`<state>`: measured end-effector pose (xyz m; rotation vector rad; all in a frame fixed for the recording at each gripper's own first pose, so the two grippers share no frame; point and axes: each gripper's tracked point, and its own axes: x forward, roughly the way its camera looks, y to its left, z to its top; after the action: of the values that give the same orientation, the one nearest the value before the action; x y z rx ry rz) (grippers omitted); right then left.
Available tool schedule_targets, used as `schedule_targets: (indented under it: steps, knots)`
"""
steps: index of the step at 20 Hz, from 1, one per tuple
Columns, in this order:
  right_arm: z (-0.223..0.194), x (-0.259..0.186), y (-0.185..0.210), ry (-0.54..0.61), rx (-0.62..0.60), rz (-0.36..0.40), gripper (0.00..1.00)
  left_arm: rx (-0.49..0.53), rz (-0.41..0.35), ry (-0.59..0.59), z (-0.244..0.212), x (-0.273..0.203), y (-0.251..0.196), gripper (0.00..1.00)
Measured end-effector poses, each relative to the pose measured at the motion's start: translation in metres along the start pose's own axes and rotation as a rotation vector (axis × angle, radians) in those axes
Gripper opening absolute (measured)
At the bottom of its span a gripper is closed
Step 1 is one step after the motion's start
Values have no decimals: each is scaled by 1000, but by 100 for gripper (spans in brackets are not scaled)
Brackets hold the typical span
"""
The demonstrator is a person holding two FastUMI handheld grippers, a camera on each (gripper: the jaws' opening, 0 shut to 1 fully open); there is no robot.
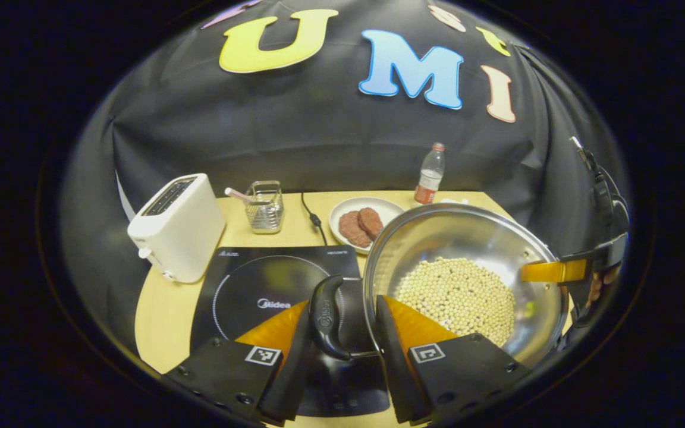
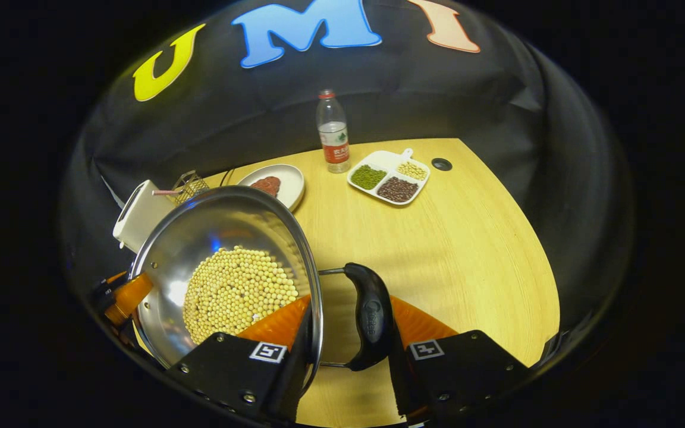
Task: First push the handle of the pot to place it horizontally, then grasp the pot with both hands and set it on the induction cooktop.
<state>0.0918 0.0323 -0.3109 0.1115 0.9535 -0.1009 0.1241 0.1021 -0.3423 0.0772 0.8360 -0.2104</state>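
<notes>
Wooden table (image 2: 467, 238), steel pot (image 1: 467, 238) holding beans (image 1: 458, 294)

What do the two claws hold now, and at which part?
Both hold the pot at its rim beside the side handles: left claw near one, right claw near the other.

The induction cooktop (image 1: 271, 291) carries the brand "Midea" inside its ring; its upper corner print is too small to read.

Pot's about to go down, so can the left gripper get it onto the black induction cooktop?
Probably yes: the left gripper holds the steel pot beside the black induction cooktop, whose glass looks bare.
</notes>
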Motion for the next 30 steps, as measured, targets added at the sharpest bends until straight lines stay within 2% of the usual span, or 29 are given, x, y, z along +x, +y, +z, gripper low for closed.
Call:
schedule_targets:
  steps: [6, 9, 11, 14, 15, 17, 21, 22, 24, 25, 26, 28, 30]
  knots:
    - [-2, 10, 55, 5, -6, 24, 60, -10, 35, -9, 3, -6, 61, 61]
    - [-1, 16, 80, 10, -14, 29, 60, -19, 49, -7, 3, -6, 87, 67]
    - [-1, 19, 95, 13, -20, 31, 60, -22, 59, -6, 2, -5, 103, 61]
    - [-1, 25, 117, 19, -33, 35, 60, -39, 71, 1, 0, -6, 126, 61]
    - [-1, 28, 123, 20, -40, 34, 60, -39, 74, 4, -1, -5, 135, 64]
    - [-1, 32, 135, 26, -46, 35, 60, -43, 79, 9, -4, -3, 146, 61]
    - [-3, 42, 156, 35, -49, 41, 60, -39, 93, 9, -1, 0, 174, 61]
    - [-4, 43, 162, 37, -48, 43, 60, -37, 98, 7, -2, 1, 179, 64]
    - [-5, 47, 171, 42, -42, 46, 60, -39, 104, 8, 0, 3, 188, 64]
    - [-4, 50, 174, 47, -40, 48, 60, -37, 109, 9, 1, 5, 193, 61]
    - [-4, 52, 178, 49, -38, 49, 60, -32, 113, 10, 3, 5, 199, 64]
    - [-3, 56, 185, 55, -32, 53, 60, -25, 119, 9, 3, 7, 204, 64]
    - [-4, 59, 190, 60, -28, 56, 60, -20, 121, 8, 3, 11, 212, 61]
